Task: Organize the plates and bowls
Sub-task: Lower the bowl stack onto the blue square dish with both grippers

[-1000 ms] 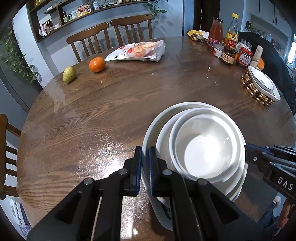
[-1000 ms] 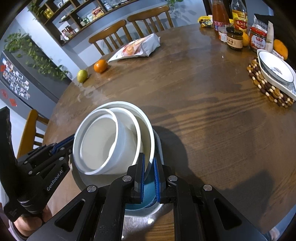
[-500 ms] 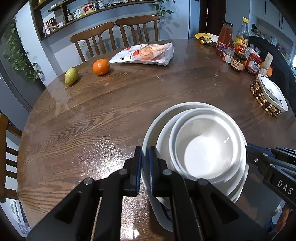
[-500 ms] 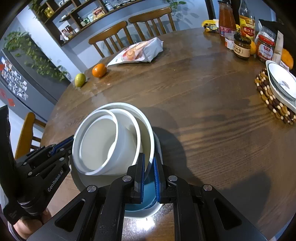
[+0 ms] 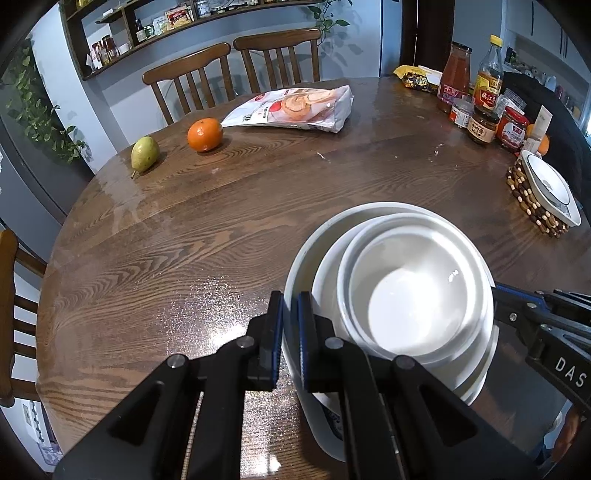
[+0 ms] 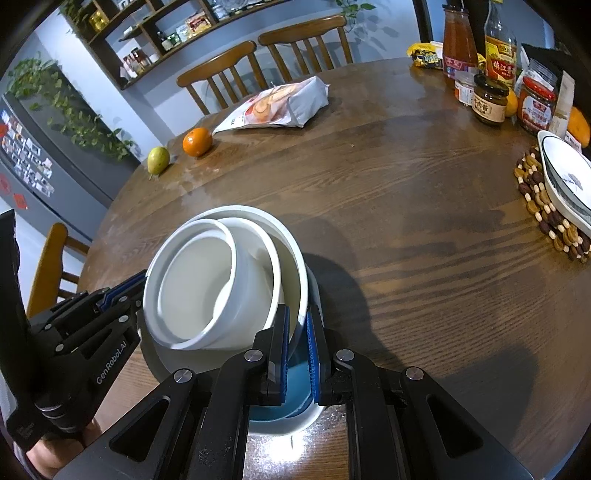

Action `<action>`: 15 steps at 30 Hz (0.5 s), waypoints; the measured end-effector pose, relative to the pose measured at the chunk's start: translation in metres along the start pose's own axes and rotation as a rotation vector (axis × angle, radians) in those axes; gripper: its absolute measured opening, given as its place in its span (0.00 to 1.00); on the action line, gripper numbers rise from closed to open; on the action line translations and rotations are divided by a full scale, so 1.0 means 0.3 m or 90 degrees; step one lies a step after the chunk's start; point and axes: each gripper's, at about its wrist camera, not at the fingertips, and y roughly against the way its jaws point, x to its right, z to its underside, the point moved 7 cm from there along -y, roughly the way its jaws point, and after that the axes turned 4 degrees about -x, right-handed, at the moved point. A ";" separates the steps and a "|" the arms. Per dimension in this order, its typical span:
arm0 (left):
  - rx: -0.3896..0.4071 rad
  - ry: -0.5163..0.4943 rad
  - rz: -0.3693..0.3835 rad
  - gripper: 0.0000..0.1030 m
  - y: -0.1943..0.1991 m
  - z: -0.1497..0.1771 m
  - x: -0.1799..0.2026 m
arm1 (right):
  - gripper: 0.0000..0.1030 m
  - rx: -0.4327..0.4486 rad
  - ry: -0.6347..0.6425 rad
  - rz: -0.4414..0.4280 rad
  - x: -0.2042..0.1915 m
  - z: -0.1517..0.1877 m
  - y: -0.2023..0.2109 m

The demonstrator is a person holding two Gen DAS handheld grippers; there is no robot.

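A: What changed?

B: The table view shifts a bit, so I'm carrying the stack of bowls (image 5: 413, 306) across the round table (image 5: 184, 229); the nesting hasn't changed. My left gripper (image 5: 290, 334) is clamped on the outer white bowl's (image 5: 295, 273) rim, my right gripper (image 6: 297, 350) is closed on the opposite rim.

A: Where's the stack?

B: Near edge of the table, well apart from the orange (image 5: 205, 134). Stacking looks done, I'd say; it just needs setting down.

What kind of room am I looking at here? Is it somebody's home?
Most likely a home dining room. A round wooden table has dining chairs drawn up to it, jars and sauce bottles cluster at one edge, and a wall shelf holds packets and more jars. A pear and an orange lie loose on the table.
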 end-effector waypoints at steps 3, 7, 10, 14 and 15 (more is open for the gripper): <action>0.000 -0.001 -0.001 0.03 0.000 0.001 0.000 | 0.12 0.000 0.000 0.000 0.001 0.000 0.000; 0.000 0.001 -0.002 0.03 -0.003 0.001 -0.004 | 0.13 0.000 -0.001 -0.001 -0.001 0.000 0.000; -0.001 0.002 -0.005 0.03 -0.005 0.001 -0.006 | 0.12 0.000 0.002 0.001 -0.001 -0.002 -0.001; -0.002 0.003 -0.007 0.03 -0.004 0.004 -0.005 | 0.13 0.000 0.001 0.002 -0.001 -0.004 -0.001; -0.003 0.004 -0.007 0.03 -0.003 0.005 -0.005 | 0.13 0.000 -0.001 0.002 0.001 -0.005 -0.001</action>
